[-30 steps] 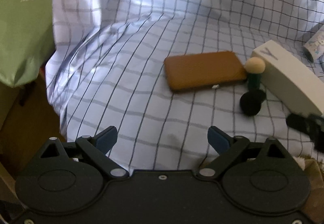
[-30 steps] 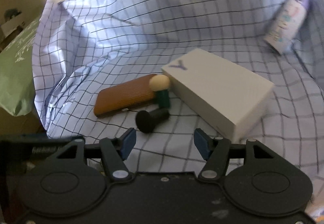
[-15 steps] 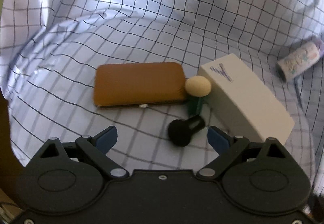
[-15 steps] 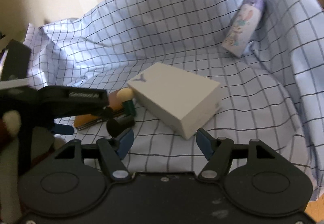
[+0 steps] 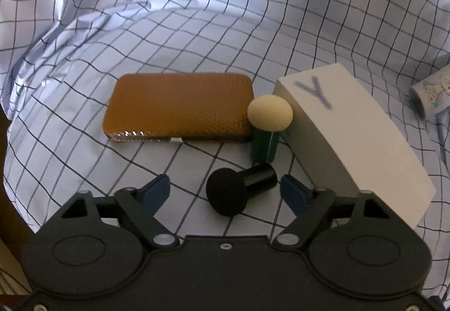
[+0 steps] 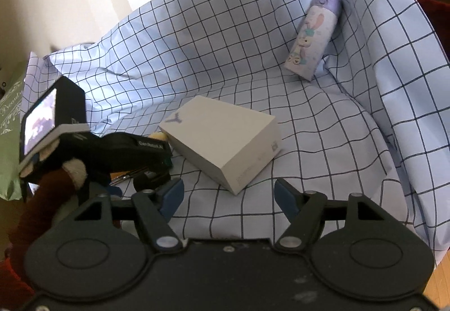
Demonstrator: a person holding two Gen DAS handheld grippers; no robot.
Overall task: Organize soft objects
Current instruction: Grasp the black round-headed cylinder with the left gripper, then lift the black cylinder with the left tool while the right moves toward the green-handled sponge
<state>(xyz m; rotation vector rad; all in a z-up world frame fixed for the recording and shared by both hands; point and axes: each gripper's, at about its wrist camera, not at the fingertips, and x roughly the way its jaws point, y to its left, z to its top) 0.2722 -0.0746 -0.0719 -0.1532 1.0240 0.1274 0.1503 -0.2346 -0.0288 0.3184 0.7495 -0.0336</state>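
A black sponge puff [image 5: 227, 195] on a short black handle lies on the checked cloth [image 5: 197, 29]. It sits between the blue pads of my left gripper [image 5: 225, 188], whose jaws are closing; the left pad still stands apart from it. Just behind, a beige sponge puff [image 5: 270, 114] stands upright on a green handle, touching a brown textured case [image 5: 180, 105]. My right gripper [image 6: 229, 192] hovers with its jaws opening and nothing between them, the near corner of a white box [image 6: 225, 142] just ahead.
The white box [image 5: 351, 136] lies tight against the right side of the puffs. A lilac printed bottle [image 6: 315, 35] leans on the raised cloth at the back right. A hand in a brown sleeve [image 6: 47, 192] holds the left gripper's body [image 6: 112, 147]. A green bag [image 6: 11, 128] borders the left.
My left gripper has moved over to the black puff, which now lies between its narrowed fingers. The right view has swung rightward, its jaws stand wider, and the left gripper has come into it.
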